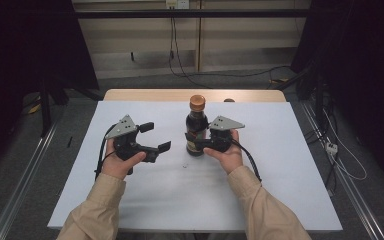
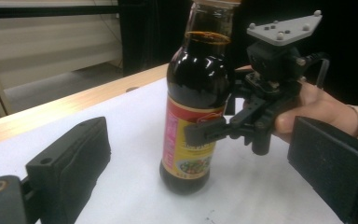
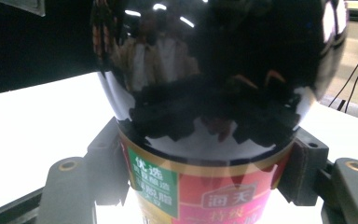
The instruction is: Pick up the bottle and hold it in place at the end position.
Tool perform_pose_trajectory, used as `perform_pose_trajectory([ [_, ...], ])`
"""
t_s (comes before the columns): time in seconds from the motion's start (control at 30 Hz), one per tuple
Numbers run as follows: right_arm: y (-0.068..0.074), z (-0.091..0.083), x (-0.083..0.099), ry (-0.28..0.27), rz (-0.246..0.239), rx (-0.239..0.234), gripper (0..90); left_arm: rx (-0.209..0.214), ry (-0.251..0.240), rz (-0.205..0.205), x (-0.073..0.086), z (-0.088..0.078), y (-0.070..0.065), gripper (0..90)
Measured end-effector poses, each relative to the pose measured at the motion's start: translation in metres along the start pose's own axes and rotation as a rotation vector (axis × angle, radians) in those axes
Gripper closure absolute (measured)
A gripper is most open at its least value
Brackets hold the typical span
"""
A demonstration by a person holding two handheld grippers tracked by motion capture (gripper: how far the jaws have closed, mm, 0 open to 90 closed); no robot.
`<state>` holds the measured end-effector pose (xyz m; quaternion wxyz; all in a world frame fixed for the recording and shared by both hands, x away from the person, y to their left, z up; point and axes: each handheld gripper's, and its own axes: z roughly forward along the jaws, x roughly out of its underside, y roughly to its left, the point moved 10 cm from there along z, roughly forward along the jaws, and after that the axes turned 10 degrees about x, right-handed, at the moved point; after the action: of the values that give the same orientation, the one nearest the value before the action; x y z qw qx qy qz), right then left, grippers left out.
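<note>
My right gripper (image 1: pixel 198 143) clamps the upright soy sauce bottle (image 1: pixel 196 131) at its label (dark sauce fills it up into the neck); my left gripper (image 1: pixel 156 136), beside it, gapes empty.

A dark brown bottle (image 1: pixel 196 131) is topped by an orange cap (image 1: pixel 197 102); its label (image 2: pixel 186 140) is printed red, yellow and green. The table (image 1: pixel 280 165) is covered white.
</note>
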<state>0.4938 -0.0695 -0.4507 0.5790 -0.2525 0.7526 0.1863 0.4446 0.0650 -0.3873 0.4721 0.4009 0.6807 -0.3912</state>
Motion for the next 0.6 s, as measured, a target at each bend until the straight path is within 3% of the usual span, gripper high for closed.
perform_pose_trajectory([
  [0.6, 0.0, 0.0, 0.0, 0.003, 0.001, -0.002, 30.3, -0.01, 0.006, 0.003, -0.017, 0.013, 0.012, 11.5],
])
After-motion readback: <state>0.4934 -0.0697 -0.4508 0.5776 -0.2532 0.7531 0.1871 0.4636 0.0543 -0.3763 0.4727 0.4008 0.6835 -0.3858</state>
